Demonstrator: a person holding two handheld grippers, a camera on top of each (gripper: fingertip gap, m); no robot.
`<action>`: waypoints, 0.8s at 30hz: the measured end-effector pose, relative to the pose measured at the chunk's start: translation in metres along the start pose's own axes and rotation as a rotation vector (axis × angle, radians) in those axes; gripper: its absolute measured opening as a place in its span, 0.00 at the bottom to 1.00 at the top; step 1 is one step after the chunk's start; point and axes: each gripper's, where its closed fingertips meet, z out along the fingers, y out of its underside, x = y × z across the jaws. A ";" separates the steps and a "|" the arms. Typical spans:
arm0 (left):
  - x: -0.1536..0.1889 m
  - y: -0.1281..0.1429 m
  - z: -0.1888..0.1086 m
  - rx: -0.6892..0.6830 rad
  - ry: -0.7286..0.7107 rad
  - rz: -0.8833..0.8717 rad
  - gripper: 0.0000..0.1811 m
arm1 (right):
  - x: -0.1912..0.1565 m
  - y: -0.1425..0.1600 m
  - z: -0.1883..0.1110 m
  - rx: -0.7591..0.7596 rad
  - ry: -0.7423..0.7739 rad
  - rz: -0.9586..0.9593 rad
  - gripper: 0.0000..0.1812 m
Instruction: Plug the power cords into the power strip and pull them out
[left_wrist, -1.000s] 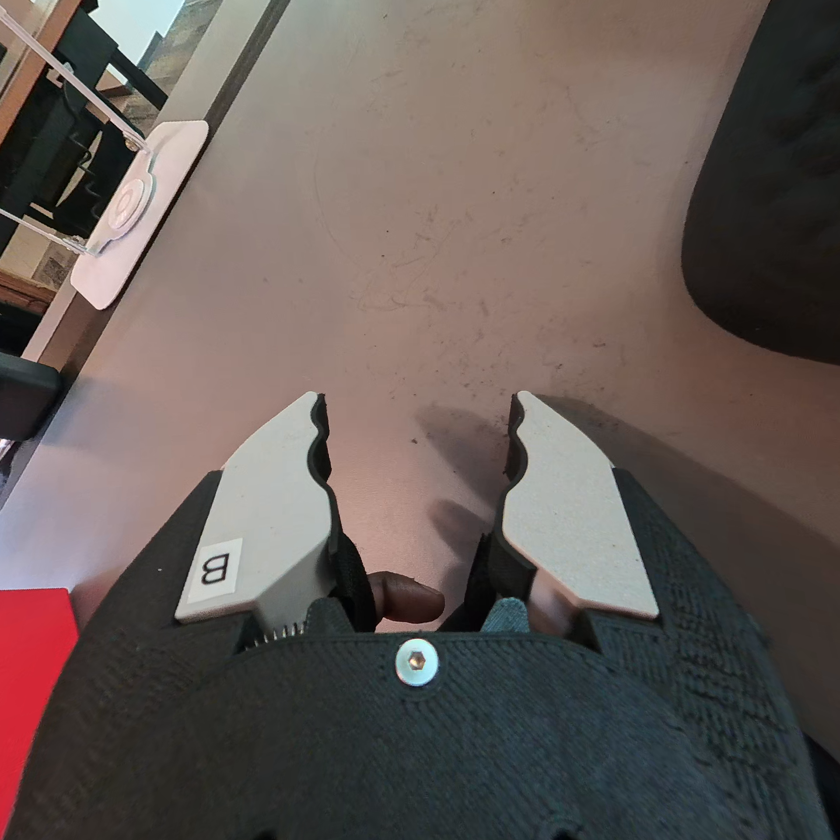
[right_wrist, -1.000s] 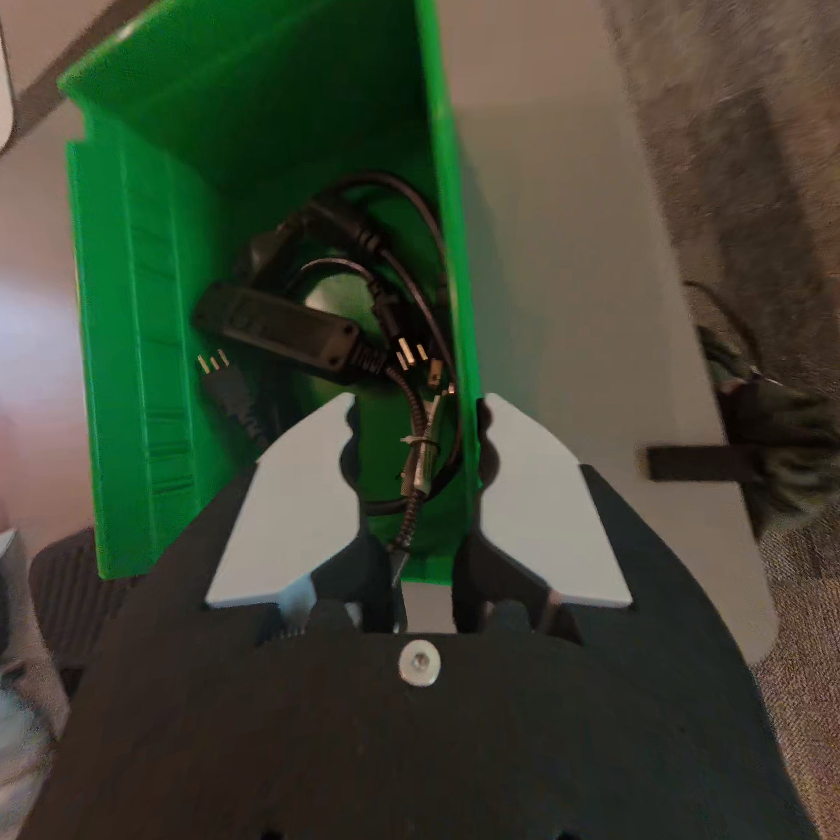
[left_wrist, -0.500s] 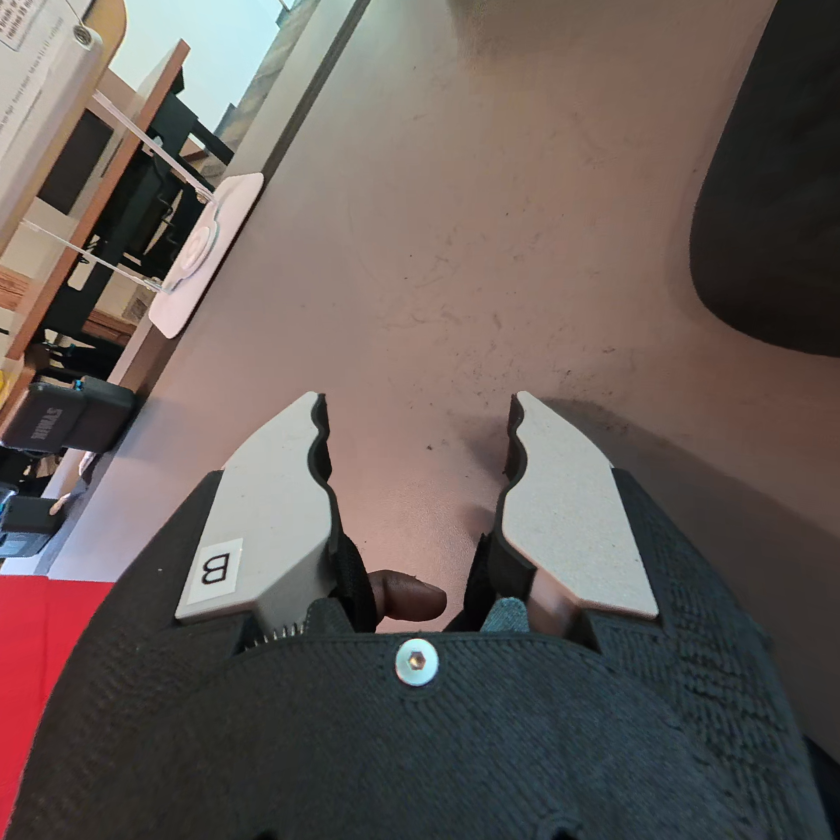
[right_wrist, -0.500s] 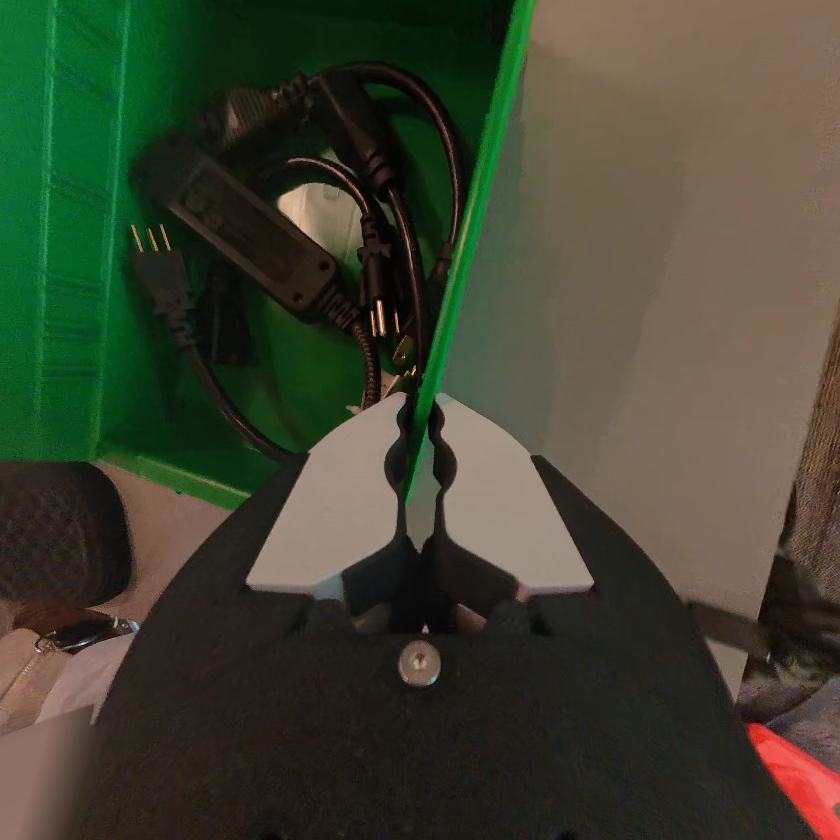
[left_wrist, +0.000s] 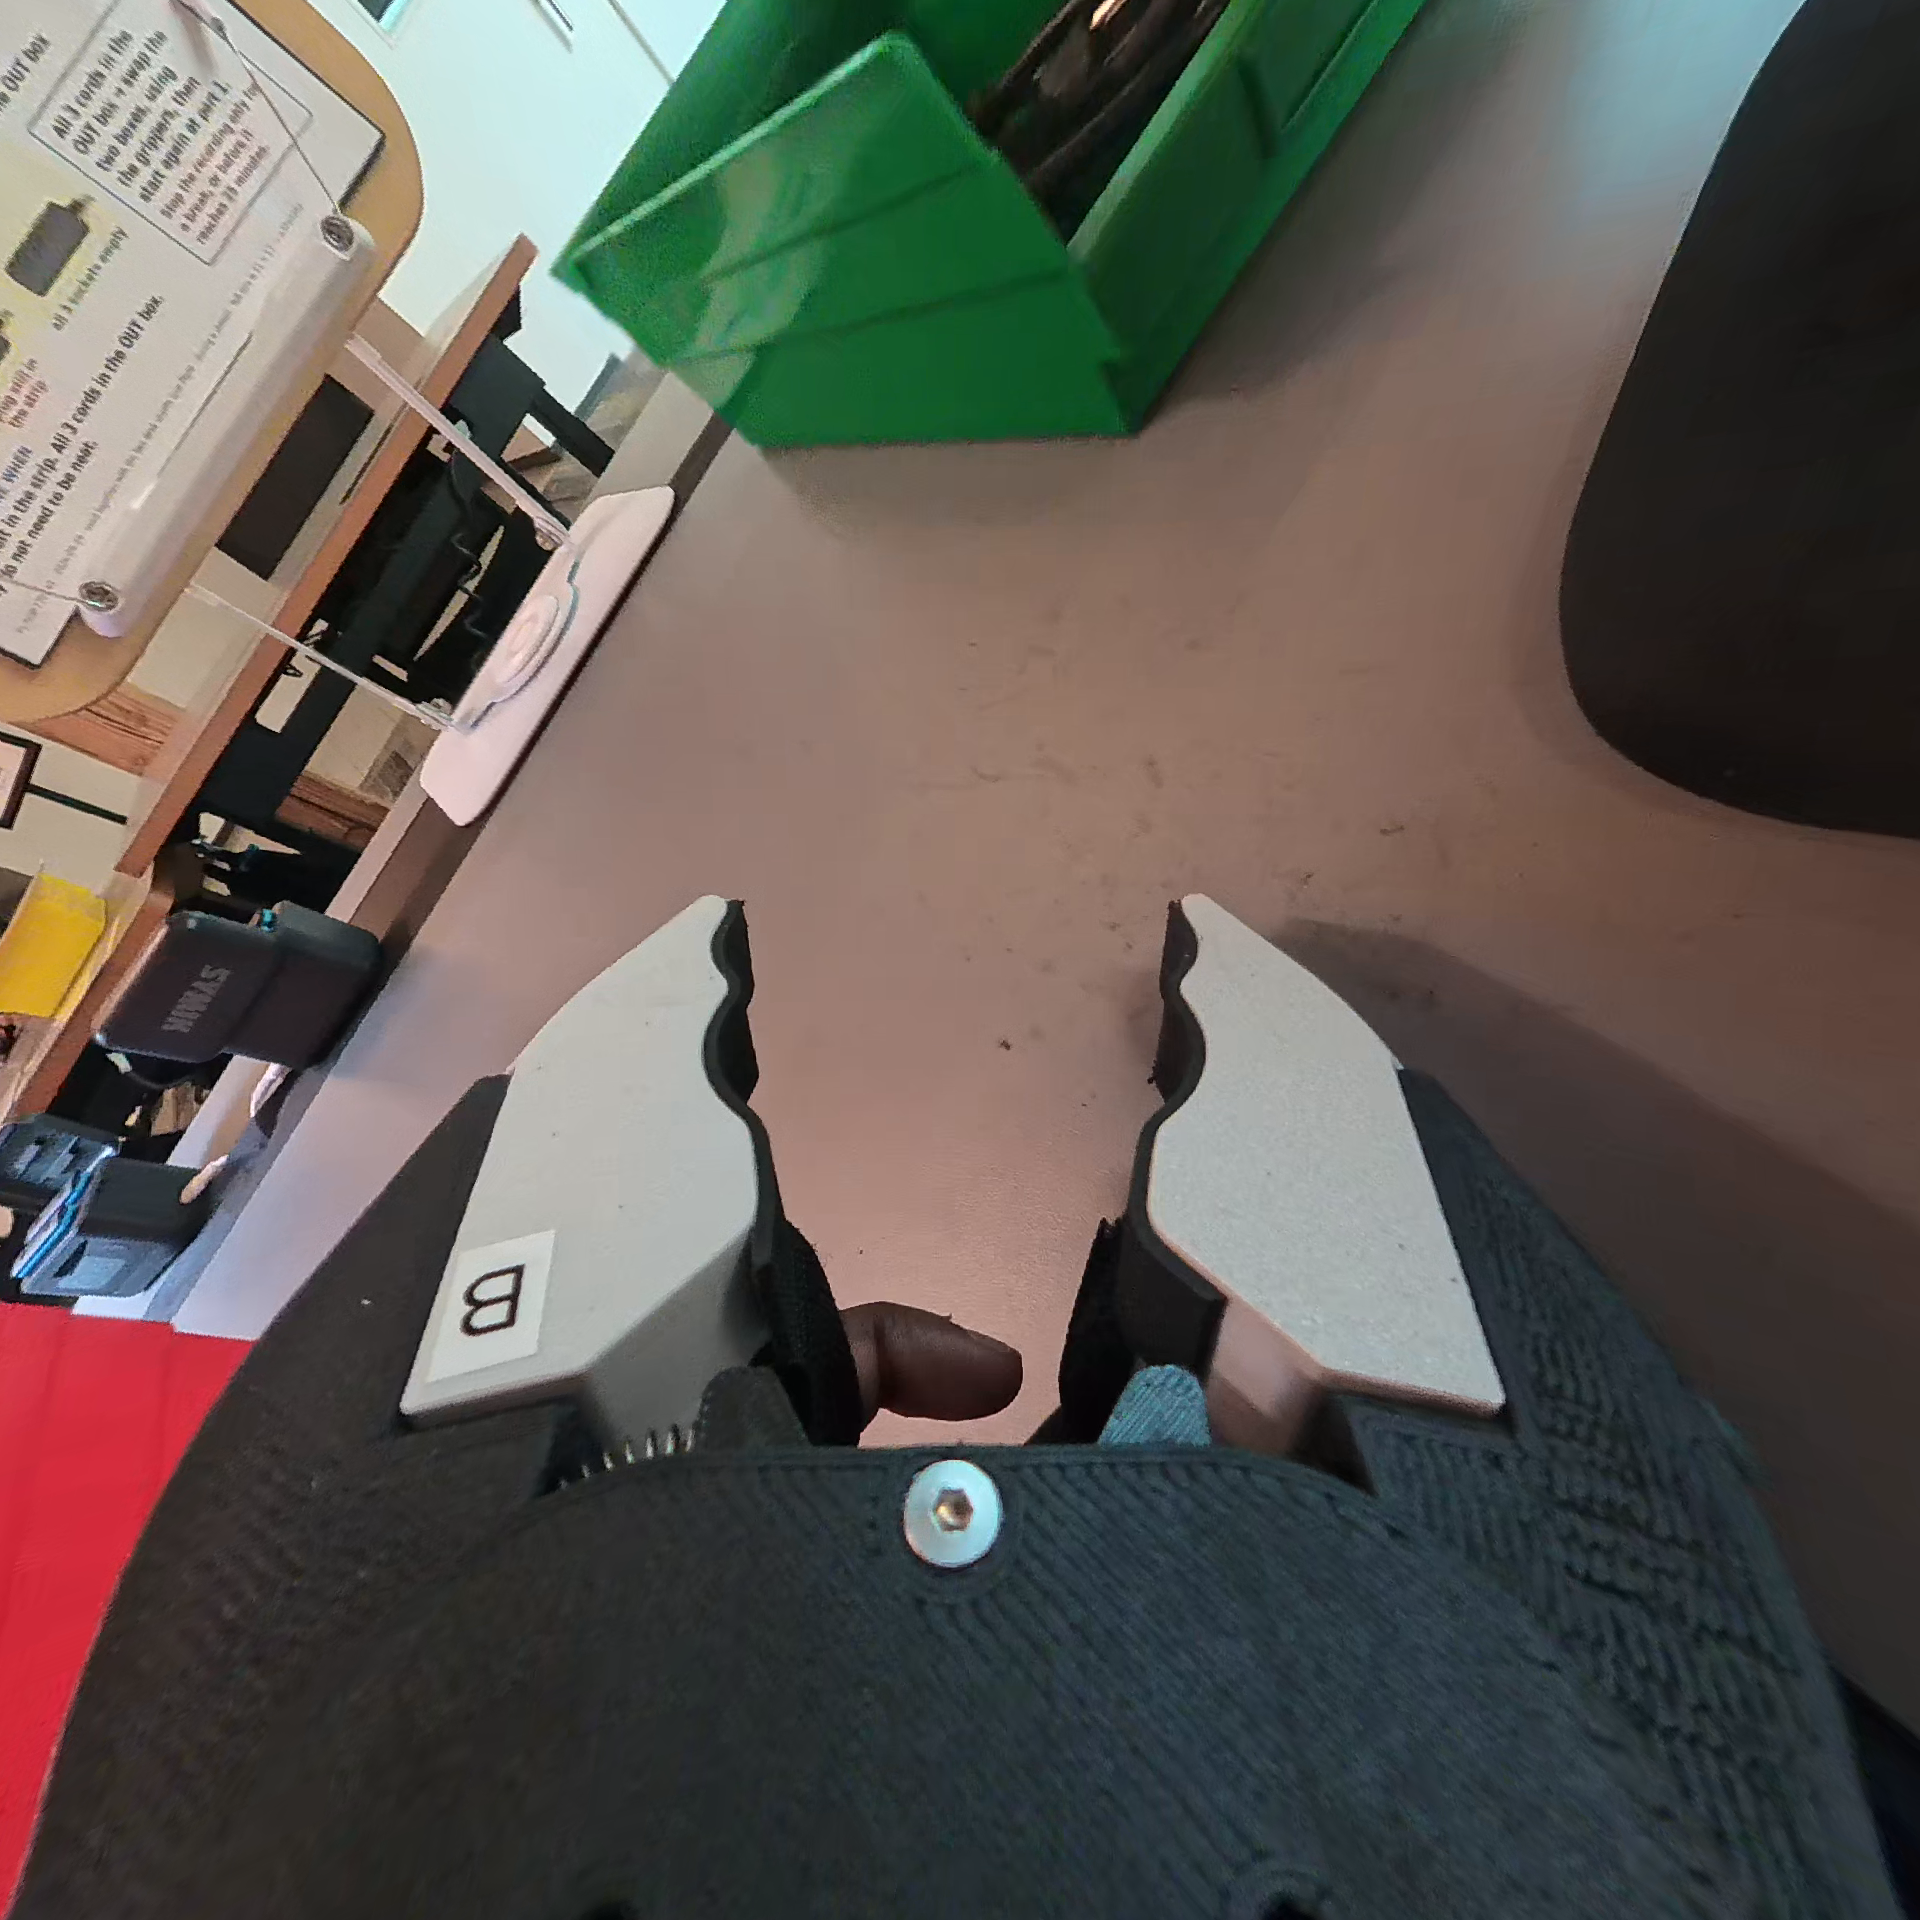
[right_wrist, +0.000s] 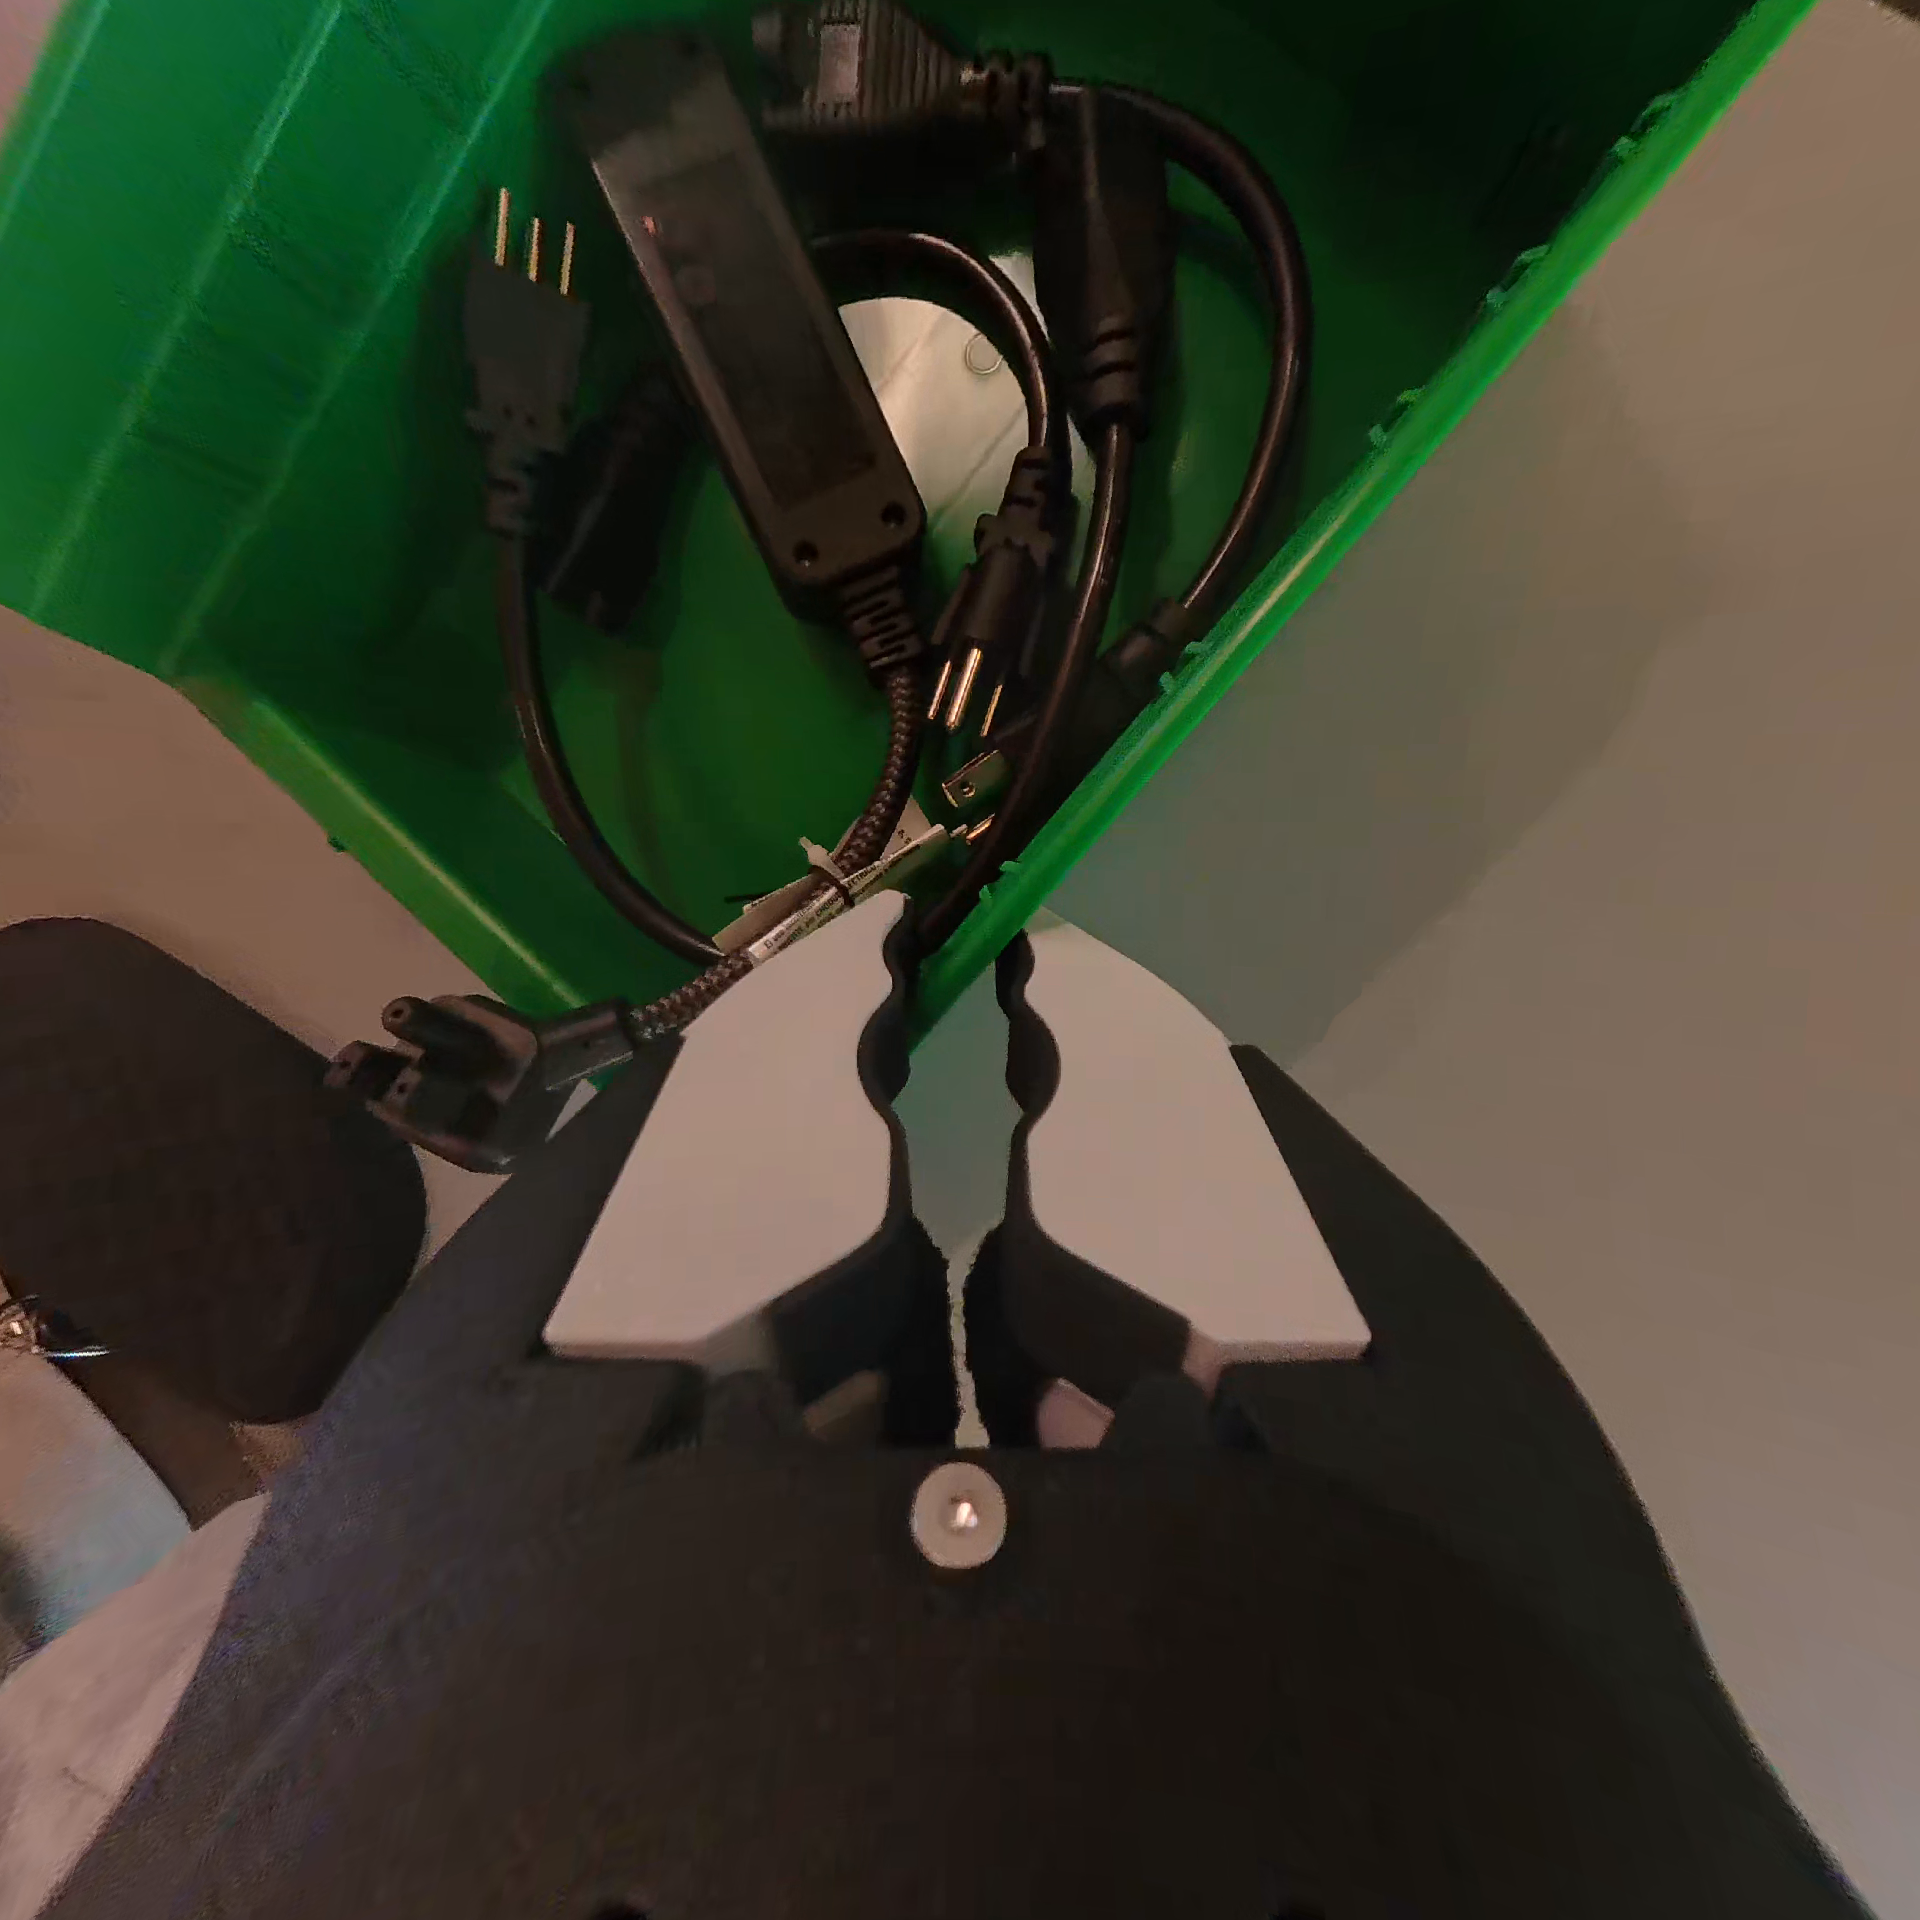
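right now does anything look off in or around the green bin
Yes: the power strip's braided cord spills over the bin's near corner, its plug hanging outside. The right gripper is pinching the bin's wall, not a cord.

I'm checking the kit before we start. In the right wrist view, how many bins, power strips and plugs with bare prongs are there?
green bin: 1
power strip: 1
pronged plugs inside the bin: 3; only a blade of the third shows
Total: 5
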 end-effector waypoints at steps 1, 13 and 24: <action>-0.001 -0.001 -0.001 0.010 -0.004 0.001 0.42 | -0.005 -0.005 0.004 -0.007 0.003 -0.022 0.08; -0.002 -0.005 -0.004 0.047 -0.018 0.004 0.41 | -0.048 -0.038 0.032 -0.073 0.008 -0.152 0.08; -0.001 -0.007 -0.005 0.066 -0.015 0.015 0.41 | -0.073 -0.056 0.047 -0.078 0.023 -0.243 0.09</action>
